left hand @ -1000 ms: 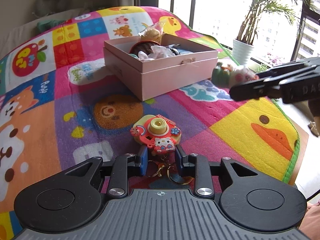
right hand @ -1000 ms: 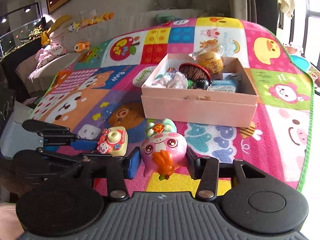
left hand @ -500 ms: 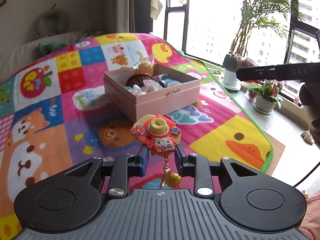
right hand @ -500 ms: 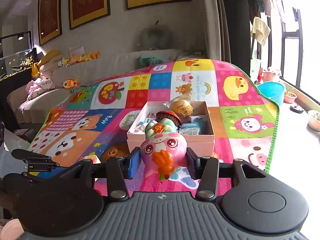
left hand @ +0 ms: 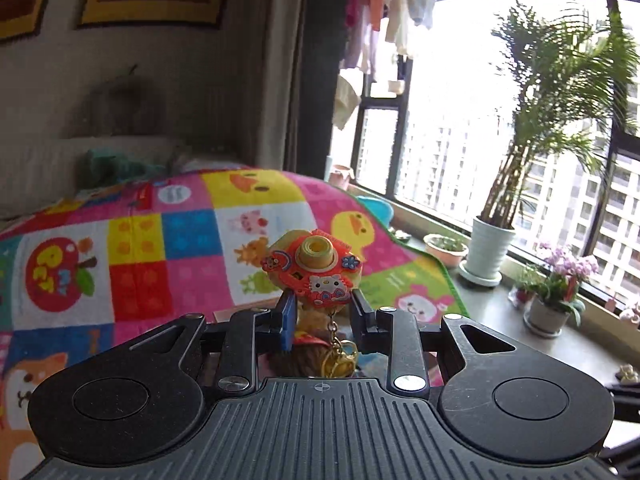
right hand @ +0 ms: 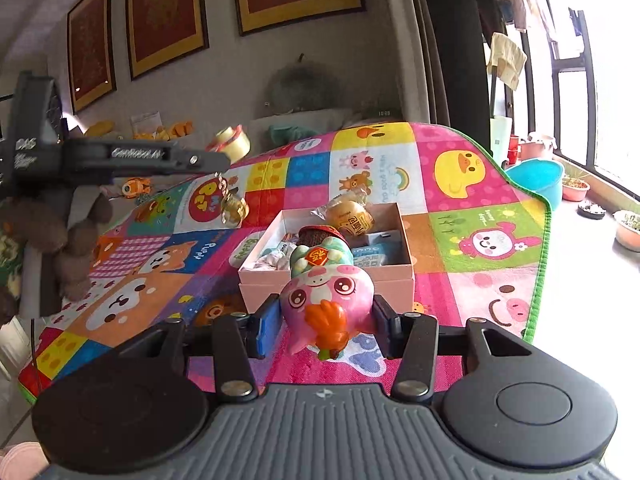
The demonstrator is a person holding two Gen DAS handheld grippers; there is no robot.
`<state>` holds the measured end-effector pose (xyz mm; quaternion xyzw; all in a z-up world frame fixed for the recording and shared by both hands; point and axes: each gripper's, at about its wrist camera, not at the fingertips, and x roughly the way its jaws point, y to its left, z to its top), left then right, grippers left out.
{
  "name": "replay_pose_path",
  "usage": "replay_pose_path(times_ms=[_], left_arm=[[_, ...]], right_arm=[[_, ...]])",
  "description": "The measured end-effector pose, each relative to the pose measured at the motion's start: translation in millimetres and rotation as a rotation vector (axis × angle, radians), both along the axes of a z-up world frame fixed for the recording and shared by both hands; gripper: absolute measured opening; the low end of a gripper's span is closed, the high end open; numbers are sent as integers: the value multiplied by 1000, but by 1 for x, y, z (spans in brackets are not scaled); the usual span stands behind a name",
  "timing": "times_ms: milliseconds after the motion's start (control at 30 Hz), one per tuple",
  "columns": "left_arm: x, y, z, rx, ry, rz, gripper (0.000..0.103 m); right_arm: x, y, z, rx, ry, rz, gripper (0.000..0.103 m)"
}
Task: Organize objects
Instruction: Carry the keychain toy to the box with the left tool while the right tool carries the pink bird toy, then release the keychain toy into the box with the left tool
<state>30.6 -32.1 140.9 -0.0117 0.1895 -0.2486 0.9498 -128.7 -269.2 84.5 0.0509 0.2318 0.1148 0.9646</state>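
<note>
In the left wrist view, the left gripper (left hand: pixel 322 316) is pinching a little toy camera (left hand: pixel 314 270) between its two fingers. The toy sits up in the air, with the colourful play mat (left hand: pixel 168 240) far below and behind it. A small gold bell (left hand: pixel 339 360) hangs from the toy on a chain. The pink box is mostly hidden under the gripper here. On the right are a big window and a palm plant (left hand: pixel 560 100).

In the right wrist view, the right gripper (right hand: pixel 324 326) is pinching a pink pig toy (right hand: pixel 326 300) on both sides. Just beyond it on the mat sits the open pink box (right hand: pixel 332 280), already holding a wrapped bun (right hand: pixel 350 218) and other small things. On the left, high up, the left gripper (right hand: pixel 224 152) shows from the side with the bell dangling under it.

Both toys look to be on their way to the box. Next, I think each one must be carried over the open top, brought low, and let go where there is room.
</note>
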Motion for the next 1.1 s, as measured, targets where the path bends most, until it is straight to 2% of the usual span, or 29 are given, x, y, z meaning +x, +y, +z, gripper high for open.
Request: replay_pose_path(times_ms=[100,200,300,433,567,667,900,1100], left_arm=[[42,-12,-17,-1,58,55,32],[77,-25,-44,48,145,73,32],[91,-28,-65,80,187,115,32],[80,-14,-67,35,198,121,32],[59,-9,-59,62,180,117,32],[50,-5,-58,53,199,97,32],[35,6,-62,19,220,84,32],[31,11,-70,3,254,72,32]], right_arm=[[11,-7,-11,17,36,-15,47],[20,-9,-22,26,79,-29,47],[24,-7,-31,17,103,-18,47],[28,-5,-38,4,127,-18,47],[35,-2,-42,7,155,-19,47],[39,5,-41,-7,169,-4,47],[55,13,-13,-38,136,6,47],[115,12,15,-49,139,-29,47]])
